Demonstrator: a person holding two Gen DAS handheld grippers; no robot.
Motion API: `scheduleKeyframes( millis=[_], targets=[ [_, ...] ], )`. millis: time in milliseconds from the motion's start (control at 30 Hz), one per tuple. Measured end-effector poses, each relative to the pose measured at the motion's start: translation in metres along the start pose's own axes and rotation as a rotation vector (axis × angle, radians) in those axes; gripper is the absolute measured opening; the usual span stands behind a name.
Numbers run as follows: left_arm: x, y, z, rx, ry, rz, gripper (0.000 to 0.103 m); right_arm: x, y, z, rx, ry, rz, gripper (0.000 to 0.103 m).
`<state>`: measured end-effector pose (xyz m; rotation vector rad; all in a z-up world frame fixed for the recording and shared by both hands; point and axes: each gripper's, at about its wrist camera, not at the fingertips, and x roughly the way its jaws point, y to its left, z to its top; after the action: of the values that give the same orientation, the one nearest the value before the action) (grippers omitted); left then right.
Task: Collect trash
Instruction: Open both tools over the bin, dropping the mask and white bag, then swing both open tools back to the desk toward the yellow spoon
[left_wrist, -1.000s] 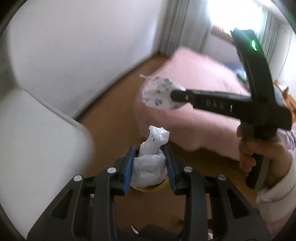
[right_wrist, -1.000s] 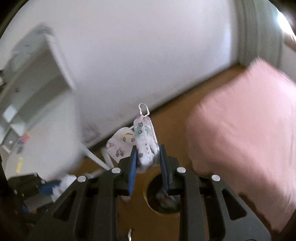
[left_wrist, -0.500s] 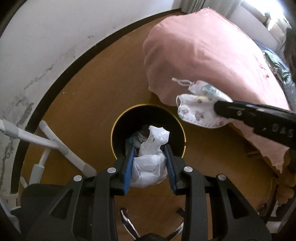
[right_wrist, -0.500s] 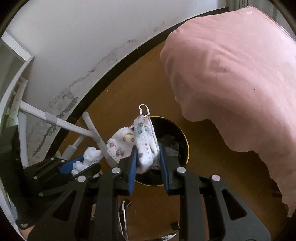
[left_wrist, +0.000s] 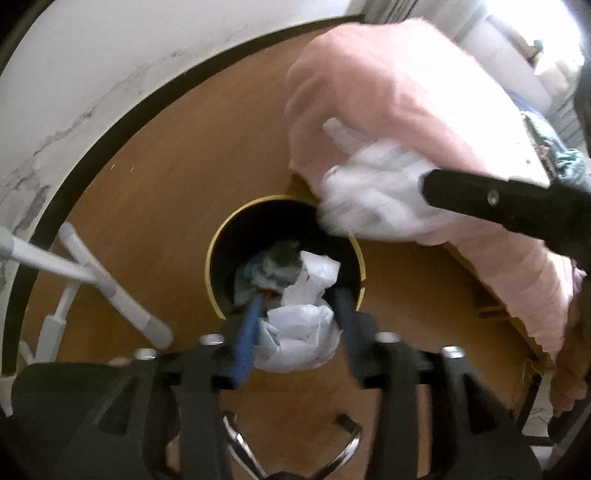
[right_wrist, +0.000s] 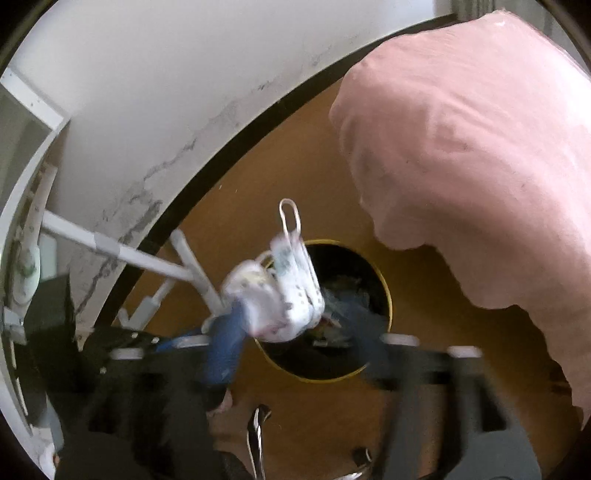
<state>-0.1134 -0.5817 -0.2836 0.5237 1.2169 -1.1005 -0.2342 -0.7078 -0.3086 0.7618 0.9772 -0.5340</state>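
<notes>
Trash first: the crumpled plastic bag (left_wrist: 299, 334) sits loose between the left gripper (left_wrist: 297, 325) as its jaws are opening, right over the bin (left_wrist: 218, 236) at twelve o'clock, so it can fall in. At two o'clock, the right gripper (right_wrist: 295, 328) is opening too, its printed face masks (right_wrist: 284, 299) slipping free above the same dark mouth.

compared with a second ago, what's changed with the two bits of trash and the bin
Both hand-held grippers came down over the bin. The left hand-held gripper is opening, and the white crumpled bag, clamped before, sits loose between its fingers. The right hand-held gripper is opening too, letting go of the patterned face mask above the bin's mouth. The bin, floor and pink blanket have not moved.
</notes>
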Motion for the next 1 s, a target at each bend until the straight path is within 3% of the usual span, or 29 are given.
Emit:
scheduleKeyframes(
  millis=[33, 67, 200, 300, 367, 433, 533, 667, 833, 1000],
  targets=[
    [-0.006, -0.004, -0.001, 0.012, -0.043, 0.006, 0.089, -0.004, 0.001, 0.001, -0.003, -0.022, -0.015, 0.083],
    [-0.010, -0.006, -0.001, 0.024, -0.075, 0.013, 0.093, -0.008, 0.001, 0.003, -0.001, -0.044, -0.029, 0.083],
    [-0.033, -0.035, -0.004, 0.176, -0.166, 0.043, 0.093, -0.034, -0.006, 0.011, 0.064, -0.193, -0.138, 0.084],
    [-0.071, -0.062, -0.010, 0.307, -0.258, 0.080, 0.093, -0.073, -0.013, 0.012, 0.118, -0.388, -0.296, 0.097],
    [-0.114, -0.072, -0.014, 0.341, -0.354, 0.097, 0.094, -0.092, -0.013, 0.008, 0.136, -0.488, -0.369, 0.097],
    [-0.155, -0.072, -0.016, 0.324, -0.445, 0.123, 0.096, -0.096, -0.010, 0.007, 0.140, -0.505, -0.412, 0.097],
    [-0.212, -0.061, -0.024, 0.258, -0.538, 0.167, 0.096, -0.088, 0.009, 0.006, 0.057, -0.423, -0.392, 0.097],
    [-0.287, -0.019, -0.056, 0.147, -0.638, 0.226, 0.096, -0.113, 0.045, -0.004, -0.009, -0.493, -0.386, 0.097],
    [-0.359, 0.059, -0.114, -0.064, -0.689, 0.346, 0.096, -0.147, 0.122, -0.025, -0.025, -0.519, -0.192, 0.097],
    [-0.414, 0.134, -0.193, -0.228, -0.688, 0.614, 0.096, -0.177, 0.260, -0.076, -0.296, -0.580, -0.027, 0.097]
  ],
)
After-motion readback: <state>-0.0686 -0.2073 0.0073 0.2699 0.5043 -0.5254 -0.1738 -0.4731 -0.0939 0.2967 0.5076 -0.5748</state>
